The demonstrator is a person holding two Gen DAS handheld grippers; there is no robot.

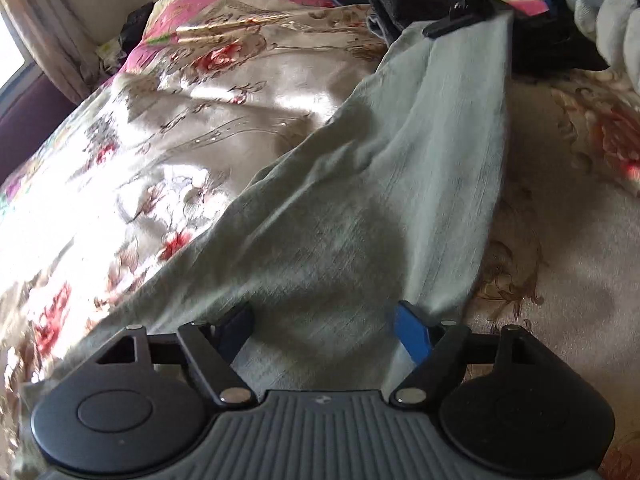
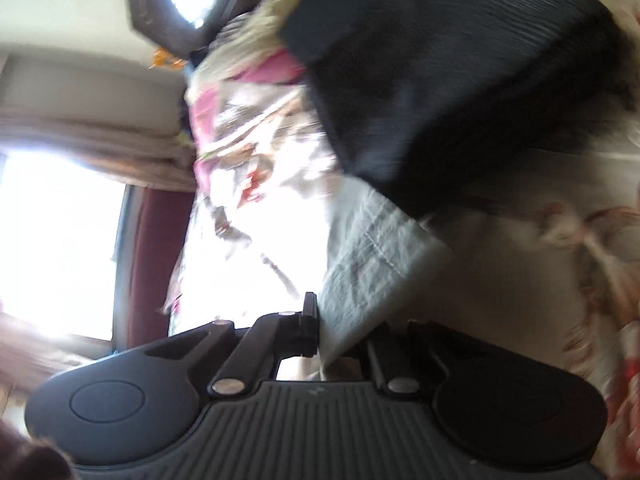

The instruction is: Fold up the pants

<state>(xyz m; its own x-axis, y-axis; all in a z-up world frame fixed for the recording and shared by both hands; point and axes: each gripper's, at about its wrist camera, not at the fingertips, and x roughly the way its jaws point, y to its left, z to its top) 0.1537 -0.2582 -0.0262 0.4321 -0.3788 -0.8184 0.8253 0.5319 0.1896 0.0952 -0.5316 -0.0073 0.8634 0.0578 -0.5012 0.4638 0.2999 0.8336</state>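
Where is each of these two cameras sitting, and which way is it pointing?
Left wrist: on the left gripper, looking along the grey pants across the floral bedspread; its own fingers show, and far off the right gripper and a gloved hand.
Right wrist: on the right gripper, rolled sideways toward the window, pinching the pants' hem below a dark garment.
Shared: pants and bedspread.

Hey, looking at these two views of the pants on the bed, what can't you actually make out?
- Waist end of the pants: left wrist view, hidden under the left tool body.
- Right tool: right wrist view, its far finger is hidden behind the cloth.
- Dark item: right wrist view, motion blur; cannot tell what it is.
- Bedspread: right wrist view, washed out by window glare.
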